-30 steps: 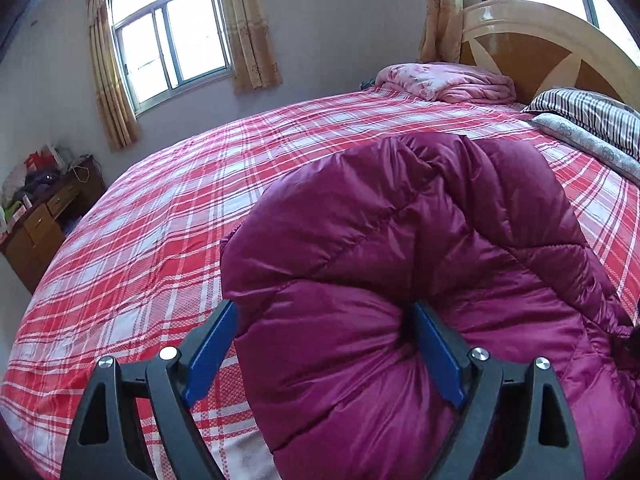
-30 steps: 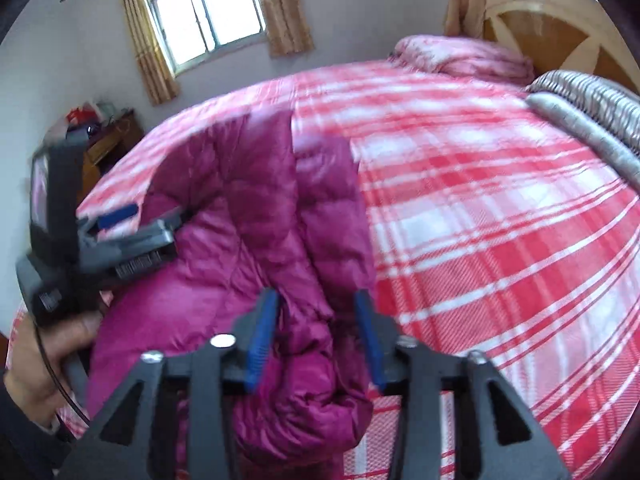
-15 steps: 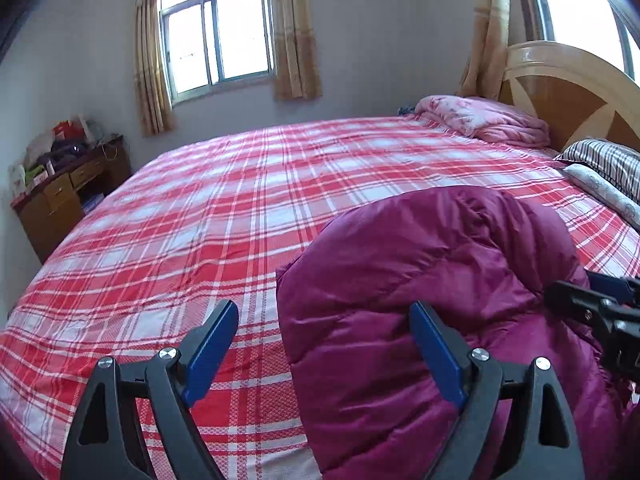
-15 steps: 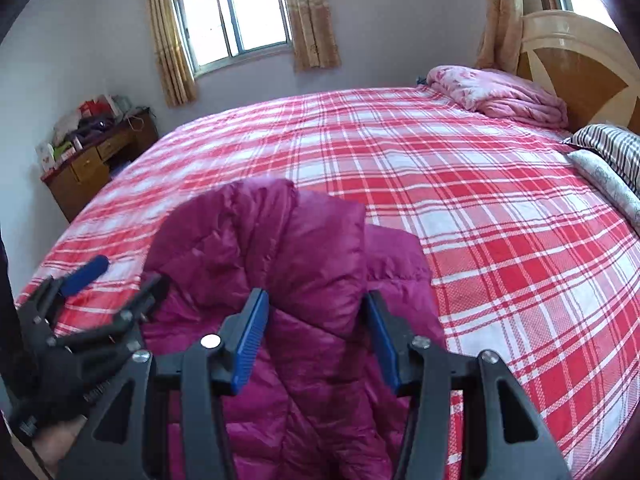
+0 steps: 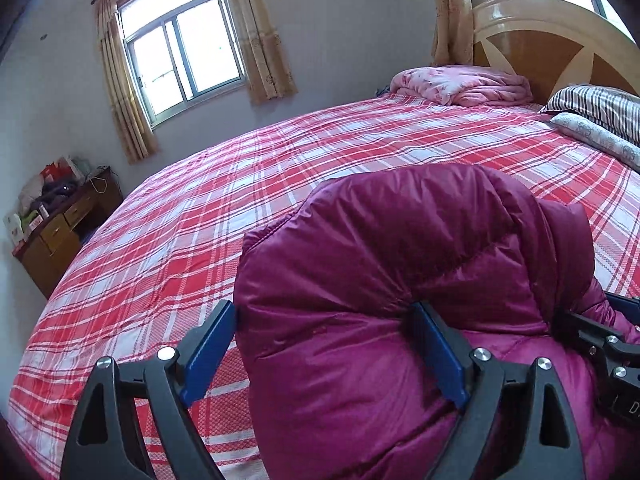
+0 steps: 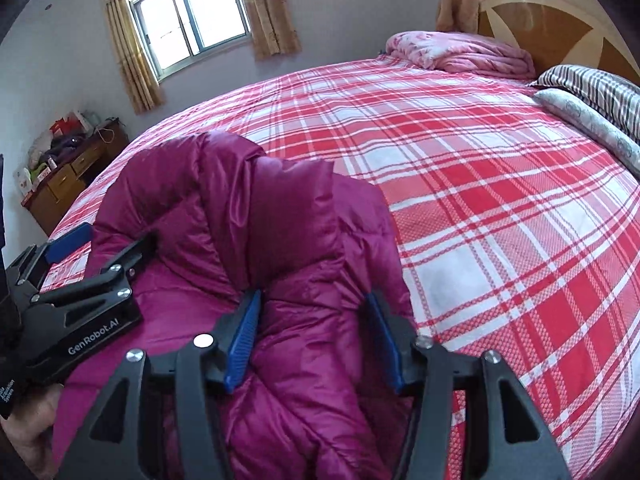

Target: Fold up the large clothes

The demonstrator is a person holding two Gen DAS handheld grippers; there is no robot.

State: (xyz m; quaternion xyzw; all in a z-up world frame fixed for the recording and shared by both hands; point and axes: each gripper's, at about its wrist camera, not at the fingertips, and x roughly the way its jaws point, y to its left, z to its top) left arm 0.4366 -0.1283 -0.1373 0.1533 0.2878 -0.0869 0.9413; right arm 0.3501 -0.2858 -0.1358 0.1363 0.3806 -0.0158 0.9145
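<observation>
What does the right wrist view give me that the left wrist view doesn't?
Right wrist only: the left gripper seen from the side, lying against the jacket, with the left hand holding it. Left wrist only: both of that gripper's fingers from behind, flanking a wide bulge of jacket. Both: the magenta jacket on the plaid bedspread, the window, dresser, pink blanket and headboard.

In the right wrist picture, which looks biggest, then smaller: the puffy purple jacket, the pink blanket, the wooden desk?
1. Puffy purple jacket, though it is nearest the camera.
2. Folded pink blanket.
3. Wooden desk, smallest, partly cut off.
</observation>
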